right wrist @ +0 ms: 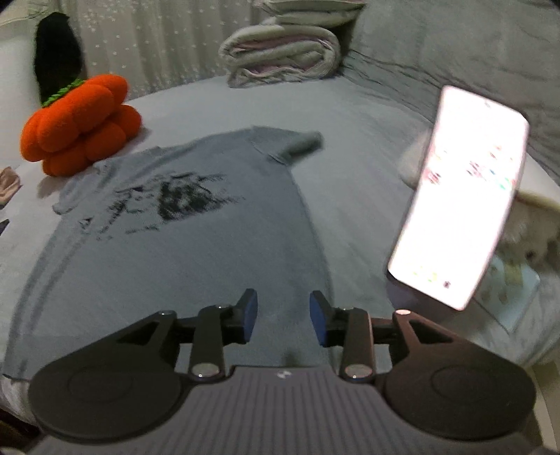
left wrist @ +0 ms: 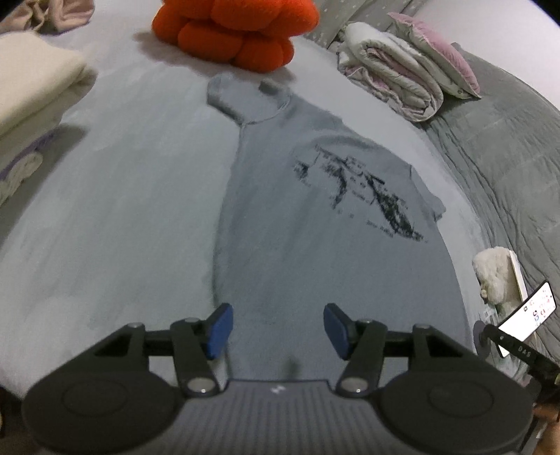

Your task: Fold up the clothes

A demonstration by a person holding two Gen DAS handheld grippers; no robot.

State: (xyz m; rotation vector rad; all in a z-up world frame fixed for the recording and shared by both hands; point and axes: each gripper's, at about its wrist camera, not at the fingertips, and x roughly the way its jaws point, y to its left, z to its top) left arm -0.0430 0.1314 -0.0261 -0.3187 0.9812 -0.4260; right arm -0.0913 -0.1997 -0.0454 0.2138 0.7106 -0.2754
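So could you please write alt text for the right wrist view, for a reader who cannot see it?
A grey T-shirt with a dark print lies flat on a bed, the open right claw above its near part, holding nothing. An orange pumpkin cushion sits behind on the left, a lit phone at right.

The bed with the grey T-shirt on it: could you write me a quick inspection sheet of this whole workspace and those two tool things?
Surface: bed sheet, pale grey, lightly wrinkled.
Job's things: grey T-shirt with a dark print, lying flat; one sleeve looks folded in near the collar.
Clutter: orange pumpkin cushion, rolled quilt, cream folded blanket, white plush toy, lit phone on a mount.
Grippers: left tool open, above the shirt's lower part, nothing between its pads; right tool open, likewise empty.
Cables: nothing seen.
Surroundings: grey bedspread at the side, starred curtain behind.
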